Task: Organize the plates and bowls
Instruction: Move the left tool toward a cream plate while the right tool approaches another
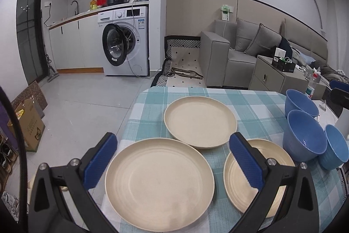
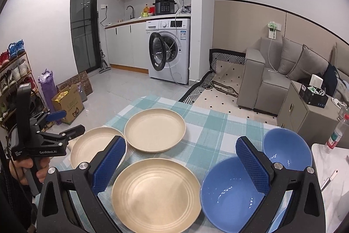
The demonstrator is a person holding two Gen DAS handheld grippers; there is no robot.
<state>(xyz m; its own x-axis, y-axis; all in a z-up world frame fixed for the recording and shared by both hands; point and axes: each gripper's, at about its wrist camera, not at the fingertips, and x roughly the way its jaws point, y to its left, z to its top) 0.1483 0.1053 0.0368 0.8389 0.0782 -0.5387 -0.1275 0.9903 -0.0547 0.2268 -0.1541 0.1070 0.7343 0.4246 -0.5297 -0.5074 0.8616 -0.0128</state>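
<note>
Three cream plates lie on the checked tablecloth [image 1: 257,106]. In the left wrist view the near plate [image 1: 159,182] is between my open left gripper's [image 1: 172,156] fingers, a far plate [image 1: 200,121] lies behind it and a third plate [image 1: 257,176] lies at right. Three blue bowls [image 1: 305,134] stand at the right edge. In the right wrist view my open, empty right gripper [image 2: 181,161] hovers over a cream plate [image 2: 156,193] and beside a blue bowl [image 2: 231,191]. A second bowl [image 2: 288,145] stands behind. The left gripper [image 2: 54,123] shows at left, open.
The table's left edge drops to the tiled floor with a cardboard box [image 2: 67,104] and shoe rack [image 2: 15,80]. A washing machine [image 1: 124,43] stands beyond. A sofa [image 1: 244,51], a cabinet [image 2: 305,110] and a bottle [image 2: 336,134] are at right.
</note>
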